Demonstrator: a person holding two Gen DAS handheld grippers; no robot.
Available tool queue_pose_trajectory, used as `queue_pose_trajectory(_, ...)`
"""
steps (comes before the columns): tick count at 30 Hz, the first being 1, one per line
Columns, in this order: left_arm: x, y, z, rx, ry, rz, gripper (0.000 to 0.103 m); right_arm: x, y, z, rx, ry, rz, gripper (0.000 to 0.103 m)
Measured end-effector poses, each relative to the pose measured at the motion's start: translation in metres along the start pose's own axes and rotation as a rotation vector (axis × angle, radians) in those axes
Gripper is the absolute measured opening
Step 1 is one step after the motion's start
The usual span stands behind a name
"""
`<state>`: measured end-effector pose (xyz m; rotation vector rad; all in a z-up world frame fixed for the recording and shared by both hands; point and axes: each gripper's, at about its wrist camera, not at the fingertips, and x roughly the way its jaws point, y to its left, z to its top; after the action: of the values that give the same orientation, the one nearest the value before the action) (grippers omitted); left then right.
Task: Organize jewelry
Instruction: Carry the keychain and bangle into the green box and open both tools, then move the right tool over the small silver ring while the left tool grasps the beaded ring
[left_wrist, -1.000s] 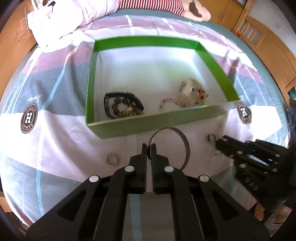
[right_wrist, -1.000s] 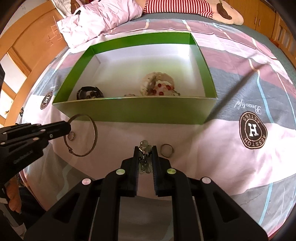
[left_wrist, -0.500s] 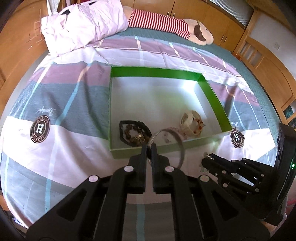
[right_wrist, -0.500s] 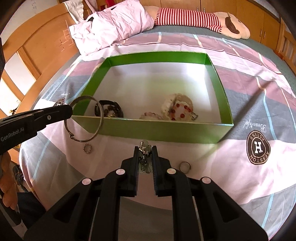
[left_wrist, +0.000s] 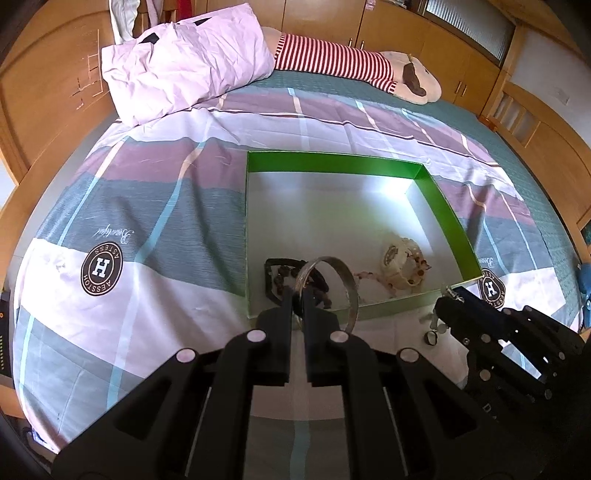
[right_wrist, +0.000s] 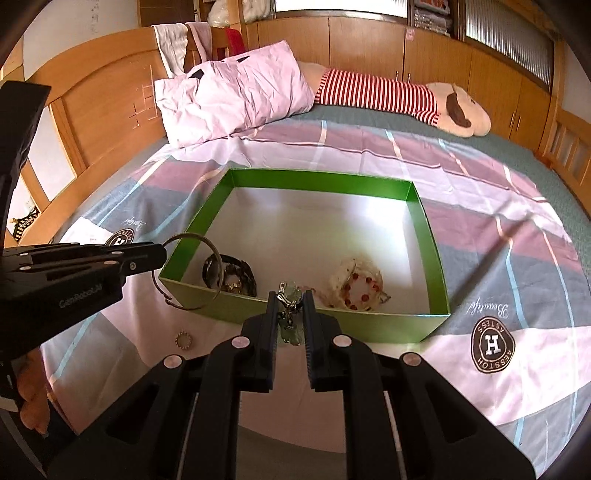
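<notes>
Green-walled box (left_wrist: 439, 195) with a pale floor sits on the striped bedspread (left_wrist: 155, 184); everything below is placed relative to that box. Left gripper (left_wrist: 298, 295) is clenched on a thin metal bangle (left_wrist: 351, 284), held in the air over the box's near-left corner, with the hoop reaching across the near wall. From the right wrist view the same bangle (right_wrist: 218, 266) hangs at the tip of the left gripper (right_wrist: 160, 254), straddling that corner, part over the box floor, part outside.

Right gripper (right_wrist: 290, 299) is closed around a small silvery charm cluster (right_wrist: 290, 291) with greenish bits hanging between the fingers; it sits just at the near wall, about mid-length. In the left wrist view the right gripper (left_wrist: 448, 295) shows at the box's near-right corner, with the charm (left_wrist: 448, 291) poking out at its tip.

Inside the box, near-left: dark beaded bracelet pile (right_wrist: 231, 275), also seen at (left_wrist: 291, 280) partly behind the bangle. Inside, near-right: cream bracelet with red beads (right_wrist: 356, 284), touching the floor close to the near wall; a pinkish bead strand (left_wrist: 365, 275) lies between the two piles.

Outside the box, on the bedspread: small beaded ring (right_wrist: 183, 338) in front of the near-left corner, and a small plain ring (left_wrist: 431, 336) in front of the near-right corner. Pink pillow (right_wrist: 236, 92) and a striped plush toy (right_wrist: 388, 96) lie well beyond the far wall.
</notes>
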<state>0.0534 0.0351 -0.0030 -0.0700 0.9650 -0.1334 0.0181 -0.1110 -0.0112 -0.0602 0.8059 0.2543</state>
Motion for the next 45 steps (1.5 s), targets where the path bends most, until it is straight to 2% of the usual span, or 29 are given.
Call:
queue_pose_trajectory(11, -0.001, 0.003, 0.002, -0.01, -0.032, 0.022, 0.006, -0.005, -0.003, 0.001, 0.016, -0.051, -0.025, 0.013)
queue_pose_trajectory(17, 0.006, 0.003, 0.007, -0.029, -0.017, -0.023, 0.006, -0.002, -0.017, 0.009, 0.085, -0.075, 0.005, 0.013)
queue_pose_trajectory(21, 0.009, 0.004, 0.012, -0.044, -0.029, -0.024, 0.006, 0.009, -0.038, 0.014, 0.179, -0.056, 0.039, 0.013)
queue_pose_trajectory(25, 0.022, 0.006, 0.015, -0.06, -0.009, -0.022, 0.006, 0.025, -0.052, 0.015, 0.235, -0.031, 0.04, 0.013)
queue_pose_trajectory(30, 0.037, 0.008, 0.017, -0.076, 0.009, -0.001, 0.006, 0.041, -0.06, 0.012, 0.258, -0.008, 0.009, 0.013)
queue_pose_trajectory(35, 0.049, 0.009, 0.017, -0.09, 0.032, -0.018, 0.007, 0.049, -0.059, 0.012, 0.25, 0.008, -0.002, 0.013)
queue_pose_trajectory(37, 0.05, 0.009, 0.017, -0.096, 0.035, -0.019, 0.009, 0.05, -0.057, 0.012, 0.243, 0.02, -0.007, 0.021)
queue_pose_trajectory(39, 0.047, 0.009, 0.017, -0.096, 0.035, -0.025, 0.015, 0.046, -0.057, 0.012, 0.246, 0.014, -0.001, 0.045)
queue_pose_trajectory(40, 0.043, 0.008, 0.017, -0.091, 0.03, -0.026, 0.02, 0.042, -0.057, 0.012, 0.25, 0.007, 0.003, 0.049)
queue_pose_trajectory(43, 0.032, 0.009, 0.015, -0.085, 0.011, -0.031, 0.037, 0.031, -0.057, 0.012, 0.248, 0.001, 0.029, 0.051)
queue_pose_trajectory(45, 0.024, 0.01, 0.011, -0.076, 0.008, -0.037, 0.04, 0.025, -0.059, 0.01, 0.257, 0.005, 0.046, 0.051)
